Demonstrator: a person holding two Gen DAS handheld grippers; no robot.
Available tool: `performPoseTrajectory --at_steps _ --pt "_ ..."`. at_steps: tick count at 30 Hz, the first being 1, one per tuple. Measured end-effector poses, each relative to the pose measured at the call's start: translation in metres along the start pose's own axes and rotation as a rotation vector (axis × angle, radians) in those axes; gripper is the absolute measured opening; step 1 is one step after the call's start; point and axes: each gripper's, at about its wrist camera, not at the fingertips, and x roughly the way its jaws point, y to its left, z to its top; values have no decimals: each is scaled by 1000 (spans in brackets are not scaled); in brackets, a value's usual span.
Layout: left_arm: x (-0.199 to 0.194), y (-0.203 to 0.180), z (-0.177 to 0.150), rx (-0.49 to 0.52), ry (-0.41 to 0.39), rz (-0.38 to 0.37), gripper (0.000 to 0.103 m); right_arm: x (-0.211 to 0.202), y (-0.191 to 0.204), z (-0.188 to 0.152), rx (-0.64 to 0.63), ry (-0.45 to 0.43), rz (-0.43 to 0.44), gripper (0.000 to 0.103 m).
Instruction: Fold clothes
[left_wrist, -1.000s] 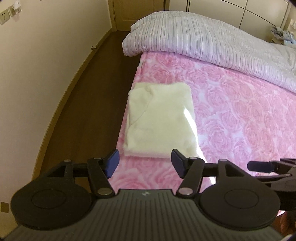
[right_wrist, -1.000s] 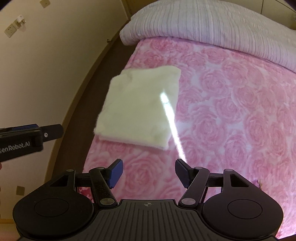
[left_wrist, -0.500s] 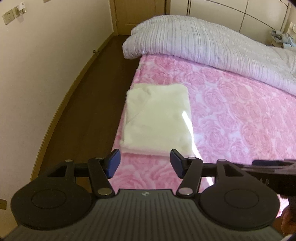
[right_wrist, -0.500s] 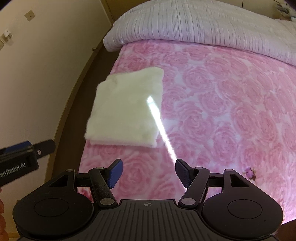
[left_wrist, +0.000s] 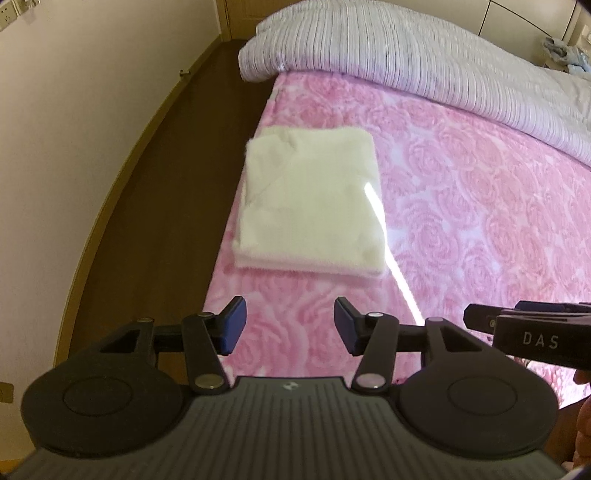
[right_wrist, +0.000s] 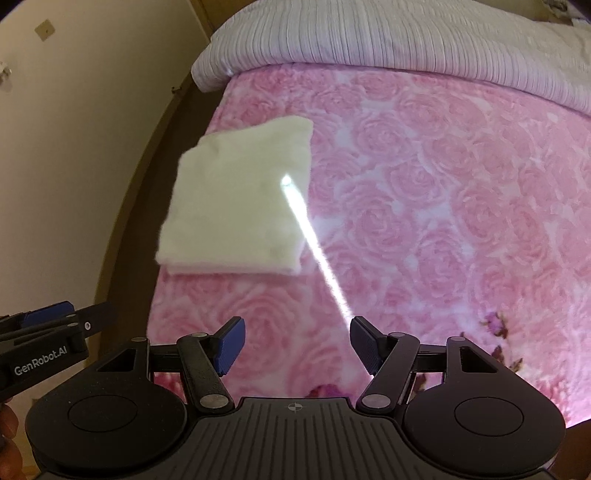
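Left wrist view
- Left gripper (left_wrist: 290, 325): we are looking down along our two blue-padded fingers, which are hovering over the pink sheet (left_wrist: 480, 221); the jaws are closing, about half apart, with nothing between them.
- Garment (left_wrist: 310, 199): a cream, fluffy piece is lying folded into a neat rectangle on the sheet, just beyond our fingertips and close to the bed's left edge.
- Right gripper (left_wrist: 476, 317): its black tip is poking in from the right, near ours; from here we cannot tell how wide it is.
- Duvet (left_wrist: 424, 55): a striped lilac roll is lying across the far end of the bed.
- Floor (left_wrist: 166, 166): dark wood is running along the left, beside a pale wall.

Right wrist view
- Right gripper (right_wrist: 297, 345): our jaws are standing fairly wide and empty above the sheet (right_wrist: 443, 221).
- Garment (right_wrist: 240, 199): it is resting ahead and to the left, clear of our fingers; a thin streak of sunlight is crossing its right part.
- Left gripper (right_wrist: 92, 317): it is reaching in at the left edge, apart from the garment.
- Duvet (right_wrist: 406, 37): it is lying along the top.
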Motion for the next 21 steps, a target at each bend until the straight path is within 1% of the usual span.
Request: performPoseTrajectory --at_steps 2,3,4,5,7,9,10,13,14,16,17,20,21 --pt "1 -2 -2 3 7 -2 48 -12 11 -26 -17 4 -13 67" --pt "2 -4 -2 5 9 -3 48 -11 16 -28 -25 6 -18 67" --pt "2 -5 -2 7 11 -3 48 -3 18 -19 -30 10 -20 67" --pt "3 -6 -3 8 14 -3 48 -5 20 -28 -34 14 -23 67" --pt "3 -9 -5 9 19 -1 48 -4 17 -27 -46 22 -29 67" --pt "4 -12 -6 8 22 2 48 -13 25 -48 -58 28 -37 67" --pt "3 -13 -7 7 23 4 48 -15 26 -50 -64 30 -40 67" --pt "2 -17 -7 0 21 14 48 -3 6 -2 -81 34 -41 67" --pt "1 -19 -7 -4 19 18 48 -3 2 4 -88 32 -39 67" --pt "-2 -23 -7 -21 9 35 48 -15 13 -19 -107 27 -32 67" --pt "-4 -25 -6 -33 5 43 48 -18 13 -23 -120 25 -28 67" --pt "-8 -32 -4 -69 3 66 48 -10 -3 3 -176 29 -12 67" --pt "-9 -35 -4 -77 4 70 48 -15 -1 -7 -194 26 -7 67"
